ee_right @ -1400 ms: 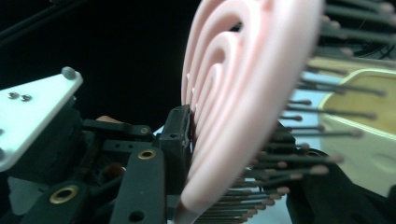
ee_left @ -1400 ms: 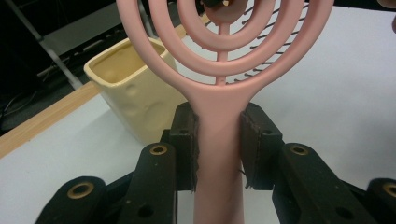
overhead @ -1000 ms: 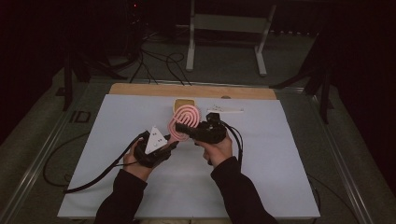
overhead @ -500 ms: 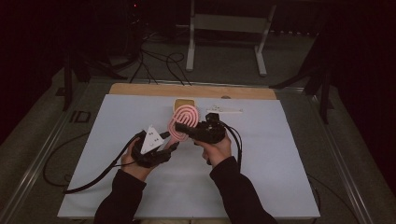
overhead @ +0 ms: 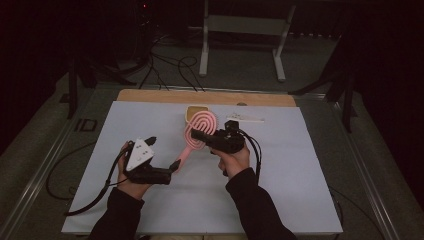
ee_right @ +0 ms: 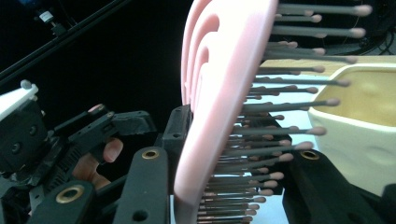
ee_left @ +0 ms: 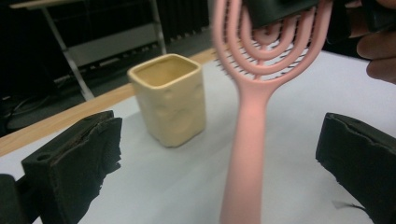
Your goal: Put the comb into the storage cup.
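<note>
Pink hairbrush is up off the desk, held by its looped head, handle slanting down toward the person's left side. In the right gripper view the bristles stick out sideways toward the cup, pink back facing the other way.

Right gripper is clamped on the brush head, one jaw on the smooth back, the other in among the bristles. Left gripper view shows that same clamp across the top of the loops.

Left gripper: jaws have just been opening and now stand wide apart. Brush handle sits in the gap between them, pads clear of it on both sides, so no grip there. In the high view the handle tip ends right at one of its jaws. Grey three-cornered plate on top of that gripper; cables trail off both grippers toward the near edge.

Cream square cup stands upright on the desk just behind the brush head, open top, dimpled sides, apart from the brush.

Small white flat item lies past the right hand near the far edge; too small to identify.

Desk top is pale, with a wooden strip along the far edge. No readable writing or labels anywhere.
</note>
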{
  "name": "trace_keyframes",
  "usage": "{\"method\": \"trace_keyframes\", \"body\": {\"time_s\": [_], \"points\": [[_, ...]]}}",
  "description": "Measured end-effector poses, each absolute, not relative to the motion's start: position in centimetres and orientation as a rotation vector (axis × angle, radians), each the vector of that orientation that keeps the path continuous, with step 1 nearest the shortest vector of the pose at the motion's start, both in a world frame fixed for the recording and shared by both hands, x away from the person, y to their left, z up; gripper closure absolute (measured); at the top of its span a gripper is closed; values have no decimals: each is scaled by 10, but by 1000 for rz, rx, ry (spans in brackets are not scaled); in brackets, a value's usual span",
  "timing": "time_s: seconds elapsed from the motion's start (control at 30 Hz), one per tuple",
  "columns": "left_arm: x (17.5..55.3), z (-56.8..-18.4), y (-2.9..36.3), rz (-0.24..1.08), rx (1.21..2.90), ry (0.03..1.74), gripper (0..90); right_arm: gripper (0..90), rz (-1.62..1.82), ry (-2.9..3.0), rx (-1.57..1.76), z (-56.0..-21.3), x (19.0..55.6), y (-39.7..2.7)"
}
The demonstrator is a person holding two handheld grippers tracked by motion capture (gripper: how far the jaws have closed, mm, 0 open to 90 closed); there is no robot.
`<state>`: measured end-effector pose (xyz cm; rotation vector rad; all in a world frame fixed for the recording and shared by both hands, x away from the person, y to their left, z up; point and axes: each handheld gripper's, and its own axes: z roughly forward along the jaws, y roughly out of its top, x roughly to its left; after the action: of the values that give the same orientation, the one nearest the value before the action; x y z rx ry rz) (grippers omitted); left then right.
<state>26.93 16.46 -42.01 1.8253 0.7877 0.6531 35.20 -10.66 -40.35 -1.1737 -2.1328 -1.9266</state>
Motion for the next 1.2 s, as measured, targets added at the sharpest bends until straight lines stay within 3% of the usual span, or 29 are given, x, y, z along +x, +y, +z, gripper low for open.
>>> {"method": "trace_keyframes", "body": {"time_s": [0.7, 1.2], "points": [[228, -480, 221, 768, 1741, 922, 0, 636, -1919, -2166, -1182, -399, 352, -110], [237, -497, 250, 719, 1607, 1062, 0, 637, -1952, -2178, -1188, -382, 354, -112]]}}
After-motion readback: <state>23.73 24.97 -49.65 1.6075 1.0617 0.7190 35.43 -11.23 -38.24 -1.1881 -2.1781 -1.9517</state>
